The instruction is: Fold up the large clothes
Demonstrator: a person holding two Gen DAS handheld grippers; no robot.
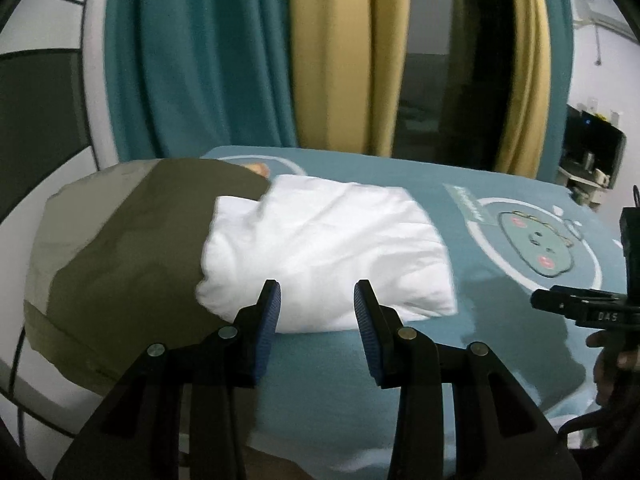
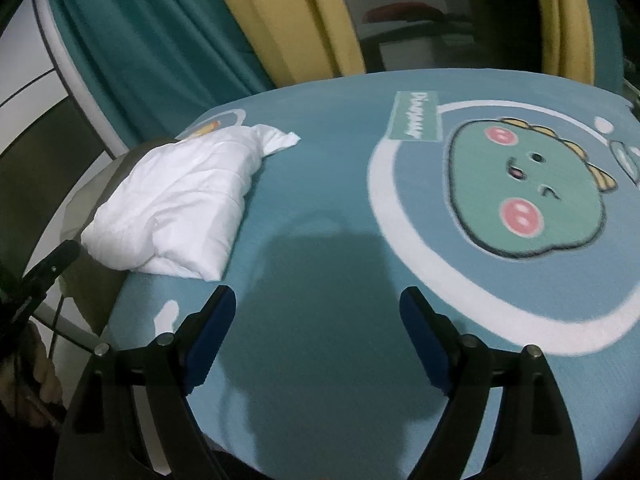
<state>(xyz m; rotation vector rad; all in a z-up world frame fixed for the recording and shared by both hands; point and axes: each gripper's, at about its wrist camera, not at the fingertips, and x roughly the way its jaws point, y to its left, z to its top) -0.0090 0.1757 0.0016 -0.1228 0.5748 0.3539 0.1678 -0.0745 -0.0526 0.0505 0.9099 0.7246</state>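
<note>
A white garment (image 1: 320, 248) lies folded into a thick rectangle on a teal sheet (image 1: 328, 364), its left part resting on a spread olive-green garment (image 1: 128, 256). My left gripper (image 1: 318, 300) hovers just in front of the white bundle's near edge, jaws partly apart, with nothing pressed between the blue pads (image 1: 272, 304). In the right wrist view the white garment (image 2: 180, 200) sits up and to the left, with one loose corner sticking out at its far end. My right gripper (image 2: 318, 304) stands wide open over bare teal sheet (image 2: 320, 184), to the right of the bundle.
A cartoon dinosaur face (image 2: 516, 188) in a white ring is printed on the sheet. Teal curtains (image 1: 200, 52) and yellow curtains (image 1: 332, 52) hang behind the far edge. A black device (image 1: 592, 140) stands at the far right. A hand (image 2: 40, 384) shows at the lower left.
</note>
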